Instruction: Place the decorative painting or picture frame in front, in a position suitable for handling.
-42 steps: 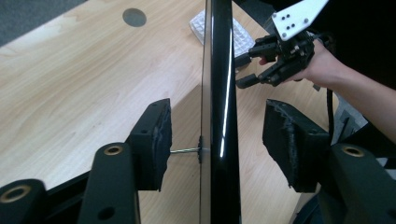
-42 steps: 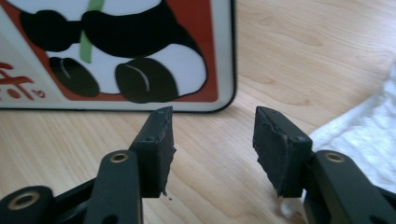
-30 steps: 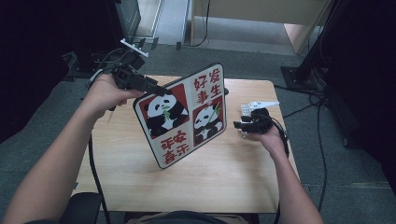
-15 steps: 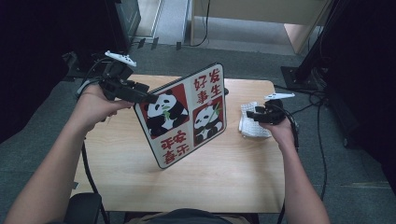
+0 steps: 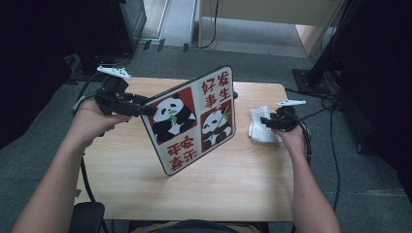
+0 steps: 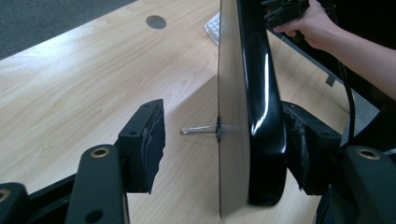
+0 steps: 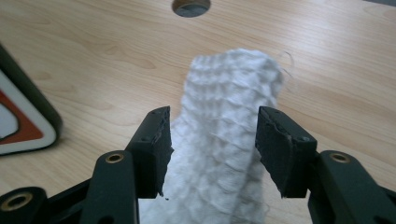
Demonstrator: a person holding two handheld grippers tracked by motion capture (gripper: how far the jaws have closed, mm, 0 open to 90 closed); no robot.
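A panda sign board (image 5: 194,121) with red characters stands tilted on the wooden table (image 5: 243,189). My left gripper (image 5: 145,109) is at its upper left edge. In the left gripper view the left gripper (image 6: 222,112) is open around the board (image 6: 233,93). One pad rests against the glossy black back, and the other stands well clear of the front face. A folded white cloth (image 5: 258,133) lies on the table to the right. My right gripper (image 5: 266,121) is over it, open, its jaws having just been opening. The cloth (image 7: 233,79) lies loose between the right gripper's (image 7: 212,116) pads.
A round cable hole (image 7: 189,5) sits in the table beyond the cloth. Cables (image 5: 335,145) trail off the table's right side over grey carpet. Dark equipment and stand bases (image 5: 311,77) ring the far side.
My left hand has drawn leftward and a little lower along the board's edge. My right hand has shifted slightly right over the cloth. The board has not moved.
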